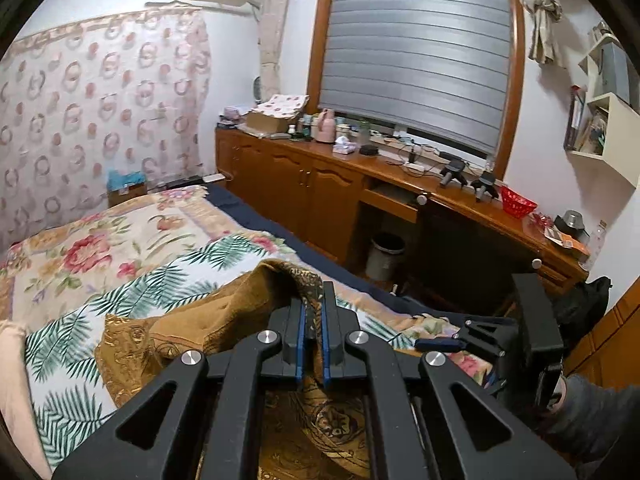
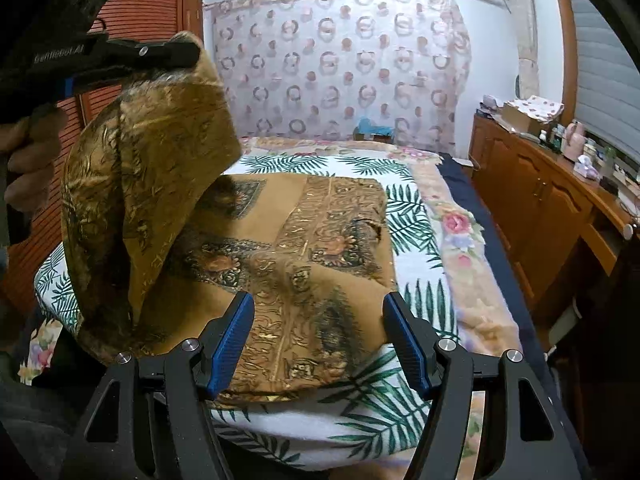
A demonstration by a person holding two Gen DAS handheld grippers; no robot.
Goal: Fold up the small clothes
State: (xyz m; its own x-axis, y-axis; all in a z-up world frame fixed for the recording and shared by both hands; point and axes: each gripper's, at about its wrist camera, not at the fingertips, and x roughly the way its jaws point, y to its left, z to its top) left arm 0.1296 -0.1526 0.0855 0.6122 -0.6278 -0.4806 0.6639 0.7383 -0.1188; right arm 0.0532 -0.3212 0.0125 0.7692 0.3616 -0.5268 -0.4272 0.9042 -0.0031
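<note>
The left gripper point(image 1: 312, 312) pinches an edge of the brown cloth point(image 2: 320, 248) between its blue pads, the jaws pressed nearly together with only the fabric between them. From the right wrist view that gripper point(image 2: 188, 54) sits high at upper left, with the lifted part of the cloth hanging from it in a loose, draped fold, and a hand point(image 2: 28, 160) grips its handle below. The rest of the cloth lies flat on the palm-leaf blanket point(image 2: 416, 236) that covers the near part of the bed point(image 1: 100, 240); its patterned side, with gold bands and dark medallions, faces up. The right gripper point(image 2: 320, 344) hovers over the near edge of the flat part with its fingers point(image 2: 236, 340) spread wide, one on each side of a gold band; whether the pads touch the fabric cannot be told, and they do not clamp it. In the left wrist view the right gripper point(image 1: 452, 344) shows side-on at lower right, beyond the cloth. A wooden cabinet point(image 1: 304, 188) runs along the wall under the window blind point(image 1: 416, 56).
</note>
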